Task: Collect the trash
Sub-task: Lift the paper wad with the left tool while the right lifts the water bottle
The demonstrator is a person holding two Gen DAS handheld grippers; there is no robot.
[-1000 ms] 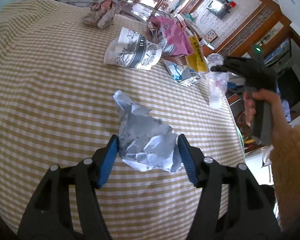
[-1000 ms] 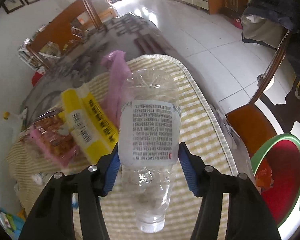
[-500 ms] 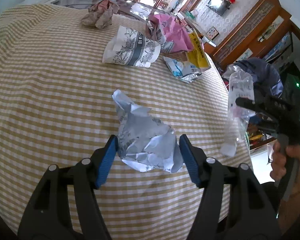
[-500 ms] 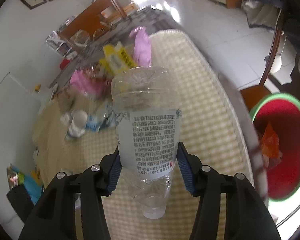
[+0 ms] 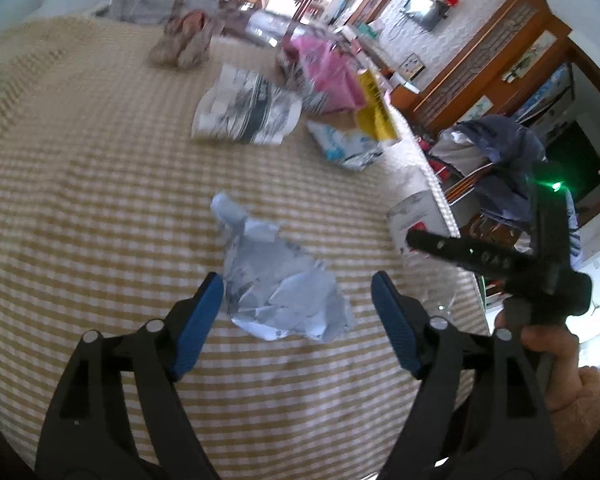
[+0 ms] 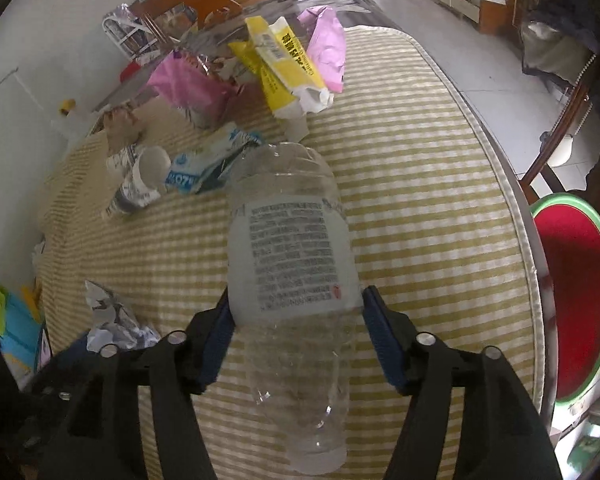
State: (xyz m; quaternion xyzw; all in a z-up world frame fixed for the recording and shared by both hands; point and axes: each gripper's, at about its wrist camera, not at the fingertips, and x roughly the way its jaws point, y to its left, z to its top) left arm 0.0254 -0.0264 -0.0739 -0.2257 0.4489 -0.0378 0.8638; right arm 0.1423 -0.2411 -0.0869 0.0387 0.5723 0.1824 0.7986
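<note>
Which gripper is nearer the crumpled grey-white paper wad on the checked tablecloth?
Left. The left gripper is open, straddling the crumpled grey-white paper wad. The right gripper is off to the side, clamping a clear plastic bottle.

— What do you have on the right camera?

— My right gripper [image 6: 296,334] is clamped on a clear plastic bottle [image 6: 296,280], label facing me, above the striped tablecloth [image 6: 420,208].

— Anything around it?

— Crumpled paper [image 6: 114,320] at lower left, a yellow wrapper [image 6: 284,64] far back, a red bin [image 6: 576,296] right of the table.
</note>
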